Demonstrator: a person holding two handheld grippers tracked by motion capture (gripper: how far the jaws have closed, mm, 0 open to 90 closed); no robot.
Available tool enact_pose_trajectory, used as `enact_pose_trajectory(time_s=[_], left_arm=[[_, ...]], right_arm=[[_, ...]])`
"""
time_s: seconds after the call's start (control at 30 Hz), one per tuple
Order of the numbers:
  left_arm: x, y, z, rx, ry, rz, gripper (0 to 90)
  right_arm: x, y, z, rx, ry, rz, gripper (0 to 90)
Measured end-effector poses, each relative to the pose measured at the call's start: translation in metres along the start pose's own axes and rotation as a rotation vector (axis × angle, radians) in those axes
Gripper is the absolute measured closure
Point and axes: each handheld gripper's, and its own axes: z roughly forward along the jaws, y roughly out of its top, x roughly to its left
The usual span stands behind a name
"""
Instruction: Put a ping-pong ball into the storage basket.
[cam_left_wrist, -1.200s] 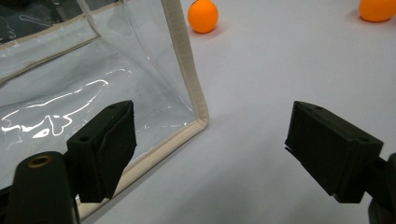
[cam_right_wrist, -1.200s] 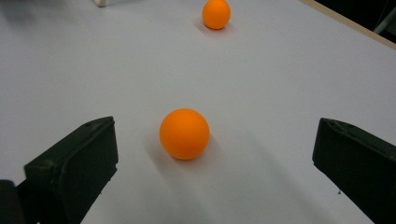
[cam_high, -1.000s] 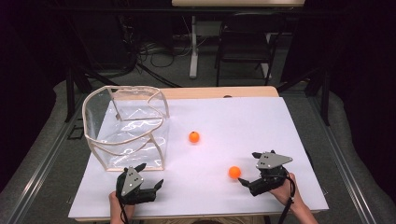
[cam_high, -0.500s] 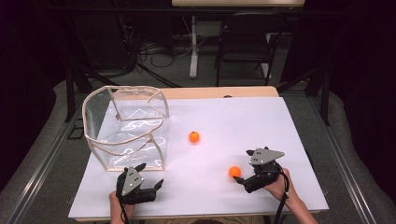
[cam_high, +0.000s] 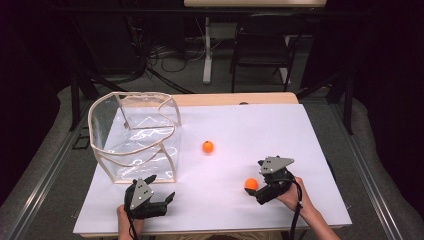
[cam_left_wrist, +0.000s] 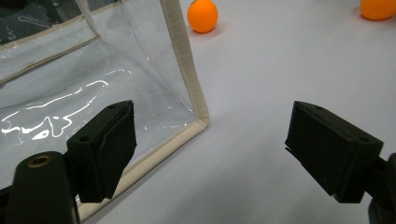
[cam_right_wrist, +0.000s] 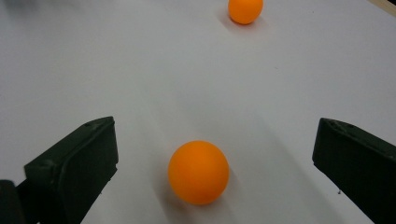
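Note:
Two orange balls lie on the white table top (cam_high: 300, 135). The near ball (cam_high: 251, 184) (cam_right_wrist: 198, 171) sits between the wide-apart jaws of my right gripper (cam_high: 253, 180) (cam_right_wrist: 218, 138), which is open and not touching it. The far ball (cam_high: 208, 146) (cam_right_wrist: 245, 10) (cam_left_wrist: 202, 15) rests alone mid-table. A clear plastic bin with beige trim (cam_high: 135, 135) (cam_left_wrist: 187, 84) stands at the left. My left gripper (cam_high: 162, 189) (cam_left_wrist: 215, 140) is open and holds nothing, just in front of the bin's near right corner.
The table's front edge runs just below both hands. Black chairs, a stand and cables crowd the dark floor beyond the far edge. White surface stretches to the right of the far ball.
My right gripper has slid left toward the near ball, so the ball now lies between its jaws. The left gripper and the far ball stayed put.

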Motion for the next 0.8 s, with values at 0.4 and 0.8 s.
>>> enact_pose_trajectory(time_s=[0.4,0.8], left_arm=[[0.0,0.0,0.0,0.003,0.003,0.002,16.1],[-0.001,0.001,0.0,0.003,-0.004,0.01,16.1]], right_arm=[[-0.002,0.003,0.016,0.034,0.045,0.008,0.0],[-0.002,-0.003,0.023,0.056,0.061,0.025,0.0]])
